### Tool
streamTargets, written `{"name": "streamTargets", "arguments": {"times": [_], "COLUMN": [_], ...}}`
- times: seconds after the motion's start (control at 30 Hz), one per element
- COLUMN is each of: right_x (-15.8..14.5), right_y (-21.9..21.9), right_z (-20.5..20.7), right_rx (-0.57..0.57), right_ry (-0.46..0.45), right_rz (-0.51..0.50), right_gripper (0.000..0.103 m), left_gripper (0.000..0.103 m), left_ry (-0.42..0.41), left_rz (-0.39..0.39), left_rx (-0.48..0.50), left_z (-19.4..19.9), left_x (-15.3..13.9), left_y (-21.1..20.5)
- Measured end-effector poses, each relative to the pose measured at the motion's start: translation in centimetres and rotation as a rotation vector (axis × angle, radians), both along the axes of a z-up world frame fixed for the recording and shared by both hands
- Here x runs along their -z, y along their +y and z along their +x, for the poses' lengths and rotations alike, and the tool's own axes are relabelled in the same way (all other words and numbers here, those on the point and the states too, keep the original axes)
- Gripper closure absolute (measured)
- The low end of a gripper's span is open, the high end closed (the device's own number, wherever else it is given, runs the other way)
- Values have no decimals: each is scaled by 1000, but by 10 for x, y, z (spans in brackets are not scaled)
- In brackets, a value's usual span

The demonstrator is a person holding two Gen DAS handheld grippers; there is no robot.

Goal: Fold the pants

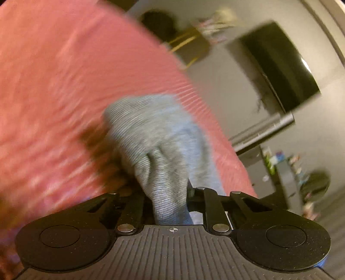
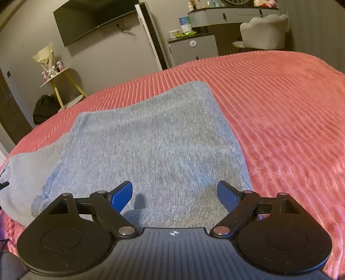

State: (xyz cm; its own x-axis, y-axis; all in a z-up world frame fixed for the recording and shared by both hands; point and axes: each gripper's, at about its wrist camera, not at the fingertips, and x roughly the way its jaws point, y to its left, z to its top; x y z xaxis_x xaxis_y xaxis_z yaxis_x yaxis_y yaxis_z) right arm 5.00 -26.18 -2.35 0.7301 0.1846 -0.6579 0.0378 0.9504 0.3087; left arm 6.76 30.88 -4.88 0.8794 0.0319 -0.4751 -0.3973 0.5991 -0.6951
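Nearest, the right gripper [image 2: 174,195] hangs low over the near edge of the grey pants [image 2: 151,146], its two blue-padded jaws spread wide with nothing between them; the fabric lies just under the tips. The one pair of pants sits flat on the pink ribbed bedspread [image 2: 280,112], already doubled over, with a paler layer sticking out on the left side.

The left gripper [image 1: 170,193] has its jaws drawn together on a bunched fold of the same grey pants [image 1: 159,137], lifted off the bedspread [image 1: 64,86]; that view is smeared with motion.

Further back stand a yellow-legged side table [image 2: 58,75] with a bouquet, one wall-mounted television [image 2: 92,19], and one white chair [image 2: 263,30].
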Motion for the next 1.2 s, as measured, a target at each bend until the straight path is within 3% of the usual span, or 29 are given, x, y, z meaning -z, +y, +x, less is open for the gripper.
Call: {"name": "streamTargets", "arguments": {"times": [0.17, 0.27, 0.37, 0.47, 0.53, 0.57, 0.63, 0.7, 0.73, 0.83, 0.87, 1.0, 1.1, 1.13, 1.2], "right_x": [-1, -3, -6, -10, -14, -16, -18, -20, -21, -19, -18, -9, 5, 8, 12], "right_y": [-8, -12, -17, -21, -27, -30, -38, -45, -47, -46, -44, -36, -31, -27, -17], "right_z": [-3, -5, -9, -14, -18, -20, -24, -28, -29, -27, -25, -3, 24, 29, 44], "right_rx": [8, 18, 20, 15, 27, 35, 50, 58, 55, 11, -9, -45, 3, 13, 37], "right_ry": [-12, -22, -42, -59, -75, -82, -90, -96, -97, -78, -65, 4, 122, 146, 199], "right_rz": [44, 84, 130, 173, 195, 209, 243, 275, 296, 356, 379, 500, 602, 622, 606], "right_gripper": [17, 17, 18, 18, 18, 18, 18, 18, 18, 18, 18, 18, 19, 23, 25], "left_gripper": [88, 88, 87, 83, 65, 61, 63, 57, 46, 29, 27, 26, 26, 26, 26], "left_ry": [-70, -132, -196, -197, -103, -45, 67, 110, 105, 59, 50, 128, 211, 239, 254], "left_rz": [366, 590, 698, 753, 746, 739, 731, 711, 701, 645, 617, 560, 575, 550, 418], "left_rx": [125, 278, 456, 630, 711, 762, 820, 833, 827, 761, 723, 558, 451, 433, 443], "left_z": [-1, -2, 0, -1, 10, 14, 18, 7, -3, -30, -35, -40, -46, -47, -51], "left_x": [-76, -112, -128, -117, -94, -81, -60, -54, -56, -66, -69, -67, -55, -51, -45], "left_y": [-74, -145, -220, -296, -336, -354, -376, -382, -381, -357, -344, -297, -276, -268, -251]}}
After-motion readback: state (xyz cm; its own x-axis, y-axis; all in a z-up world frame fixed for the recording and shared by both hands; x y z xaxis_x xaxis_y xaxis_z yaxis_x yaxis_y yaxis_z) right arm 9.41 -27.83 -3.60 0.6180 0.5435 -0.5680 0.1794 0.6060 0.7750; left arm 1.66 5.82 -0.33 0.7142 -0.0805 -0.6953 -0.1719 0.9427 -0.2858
